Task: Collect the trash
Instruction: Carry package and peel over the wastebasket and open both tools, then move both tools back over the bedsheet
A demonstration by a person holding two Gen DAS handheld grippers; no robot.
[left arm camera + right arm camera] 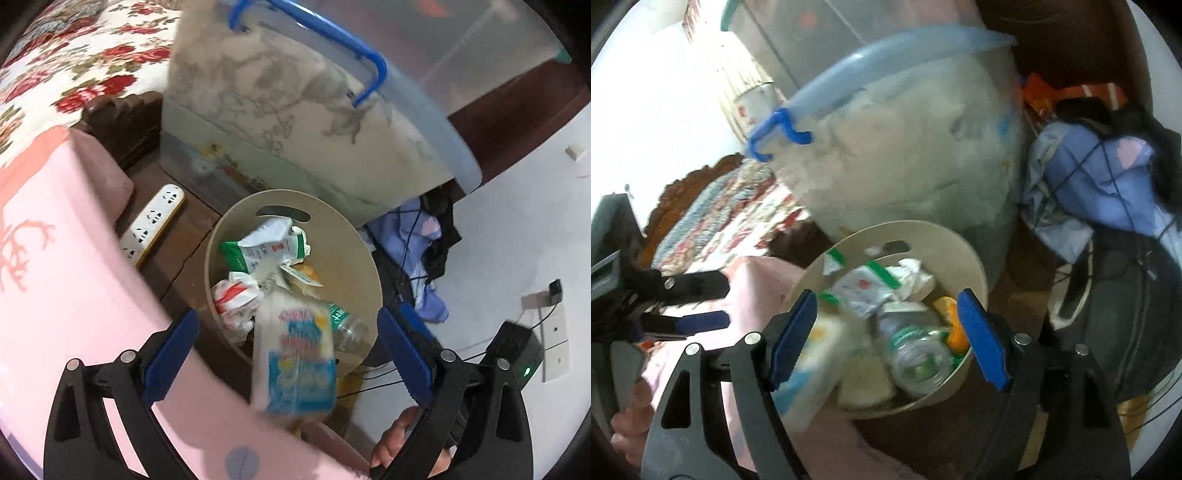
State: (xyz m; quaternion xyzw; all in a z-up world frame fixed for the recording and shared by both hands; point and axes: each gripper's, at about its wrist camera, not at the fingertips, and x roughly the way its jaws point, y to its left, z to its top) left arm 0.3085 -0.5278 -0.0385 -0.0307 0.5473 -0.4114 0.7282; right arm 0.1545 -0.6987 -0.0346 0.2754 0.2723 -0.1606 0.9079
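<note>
Left wrist view: your left tool (pixel 288 360) is spread wide, the blurred blue-and-white plastic packet (pixel 299 365) upright between its fingers over the round beige bin (pixel 362 258).

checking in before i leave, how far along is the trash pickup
Mostly done: the round beige bin already holds a green-and-white wrapper and a clear plastic bottle. In hand: nothing, both grippers are open, a blurred blue-and-white packet dropping between the left fingers. Other leftover trash isn't visible.
</note>
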